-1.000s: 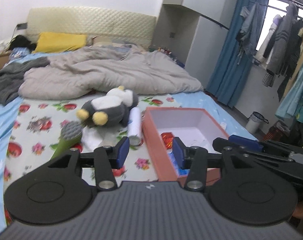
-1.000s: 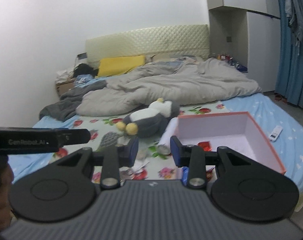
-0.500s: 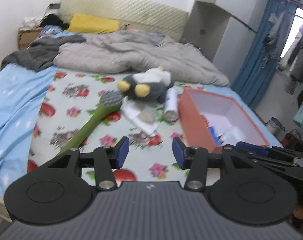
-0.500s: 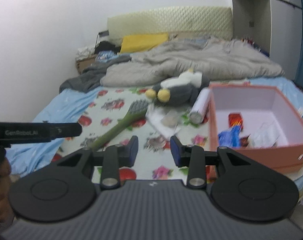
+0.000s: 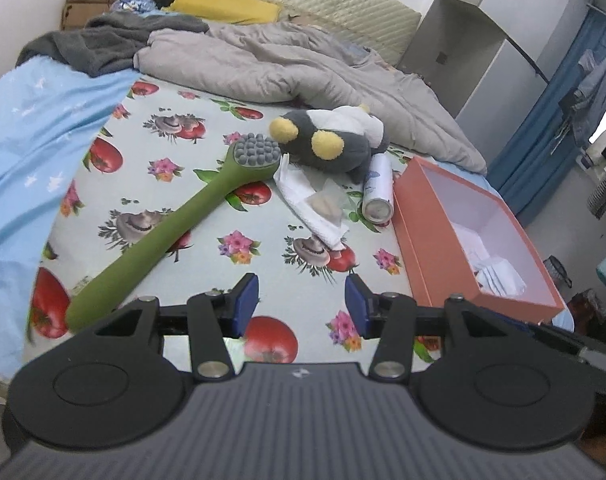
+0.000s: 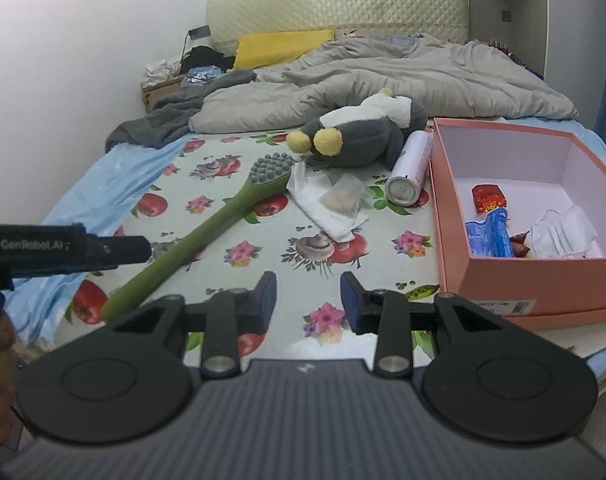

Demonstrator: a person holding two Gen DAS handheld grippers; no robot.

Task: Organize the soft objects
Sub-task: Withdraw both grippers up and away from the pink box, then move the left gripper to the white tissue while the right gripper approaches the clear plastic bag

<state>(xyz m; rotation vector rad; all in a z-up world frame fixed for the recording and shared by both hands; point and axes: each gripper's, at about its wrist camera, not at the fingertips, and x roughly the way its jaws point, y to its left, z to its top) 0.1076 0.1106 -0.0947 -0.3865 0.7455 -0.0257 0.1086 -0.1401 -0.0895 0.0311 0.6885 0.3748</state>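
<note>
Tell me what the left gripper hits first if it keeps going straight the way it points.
Most likely the bare flowered bedsheet, short of the white tissue. The left gripper is open and angled down at the sheet; depth is hard to judge.

place: home bedroom | evidence: bed (image 5: 263, 248) with padded headboard (image 6: 335, 4), rumpled grey duvet (image 6: 383, 80), yellow pillow (image 6: 279, 48) | blue curtain (image 5: 543, 136), apparently clothes hanging beside it

Both tools angle downward, the left tool (image 5: 301, 306) gaping wider than the right tool (image 6: 308, 302), each empty.
</note>
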